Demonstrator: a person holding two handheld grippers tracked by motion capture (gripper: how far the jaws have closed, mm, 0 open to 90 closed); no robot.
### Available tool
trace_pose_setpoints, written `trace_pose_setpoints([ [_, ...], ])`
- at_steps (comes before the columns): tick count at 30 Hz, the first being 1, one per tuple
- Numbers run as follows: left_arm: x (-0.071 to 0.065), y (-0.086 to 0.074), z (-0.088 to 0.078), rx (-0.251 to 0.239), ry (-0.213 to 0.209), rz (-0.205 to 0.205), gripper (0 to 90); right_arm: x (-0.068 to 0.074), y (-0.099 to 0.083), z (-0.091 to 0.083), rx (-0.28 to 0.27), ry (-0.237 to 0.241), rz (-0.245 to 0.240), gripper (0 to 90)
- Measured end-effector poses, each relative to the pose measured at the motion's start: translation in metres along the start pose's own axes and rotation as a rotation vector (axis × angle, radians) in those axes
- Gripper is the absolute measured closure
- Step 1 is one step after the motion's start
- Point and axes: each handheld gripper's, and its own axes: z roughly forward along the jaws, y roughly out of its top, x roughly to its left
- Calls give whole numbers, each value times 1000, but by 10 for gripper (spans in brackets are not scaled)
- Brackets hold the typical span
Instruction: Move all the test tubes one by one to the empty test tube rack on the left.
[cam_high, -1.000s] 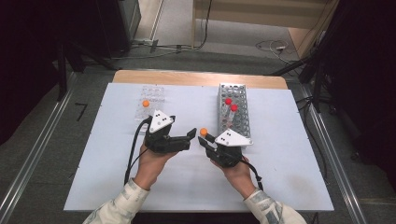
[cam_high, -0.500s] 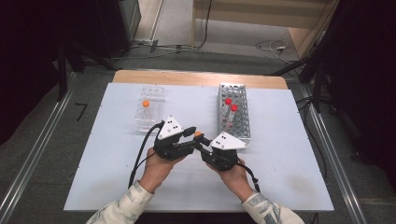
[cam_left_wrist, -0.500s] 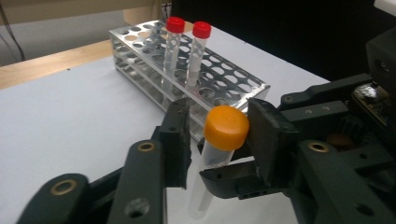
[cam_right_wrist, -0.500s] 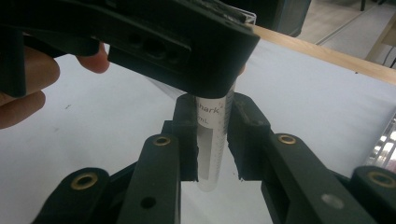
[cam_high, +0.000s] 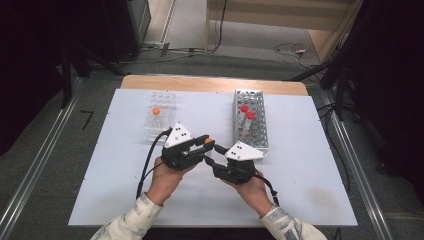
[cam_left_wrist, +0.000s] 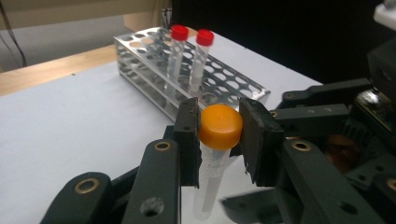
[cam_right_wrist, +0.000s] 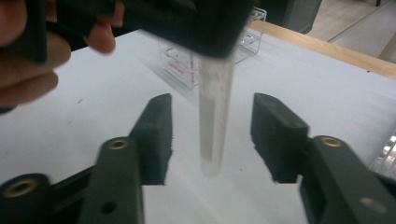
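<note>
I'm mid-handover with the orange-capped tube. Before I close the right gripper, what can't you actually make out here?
- Tube contents: the orange-capped tube is blurred in the right gripper view and only partly seen in the left gripper view.
- Cap grip: in the right gripper view the left gripper covers the tube's top.
- Right gripper contact: jaws stand apart around the tube; the high view is too small to confirm spacing.
- Clear rack: its orange-capped item is too small to identify.

The table has a pale blue-white top with a light wood strip along its far edge. The left gripper is black and grips a clear tube with an orange cap. The rack is shiny silver metal and carries 2 clear tubes with red caps. The right gripper is black. The sleeves show a pale grey-green mottled pattern.
</note>
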Motion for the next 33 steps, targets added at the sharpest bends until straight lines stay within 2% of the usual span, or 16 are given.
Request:
trace_pose_setpoints([
  [4, 16, 5, -16, -7, 47, -44, 700, -5, -1, -11, 11, 0, 5, 387],
  [9, 39, 9, -36, -34, 107, -93, 700, -14, -4, -25, 0, -20, 13, 372],
  [13, 55, 13, -50, -59, 156, -121, 700, -21, -5, -36, -13, -35, 22, 371],
  [16, 65, 13, -57, -67, 203, -127, 700, -25, -6, -42, -22, -45, 28, 370],
  [22, 84, 16, -65, -85, 253, -153, 700, -29, -8, -50, -27, -59, 38, 370],
  [29, 98, 20, -66, -92, 332, -140, 700, -34, -8, -51, -30, -71, 50, 370],
  [33, 105, 19, -63, -86, 358, -143, 700, -35, -8, -51, -29, -76, 51, 366],
])
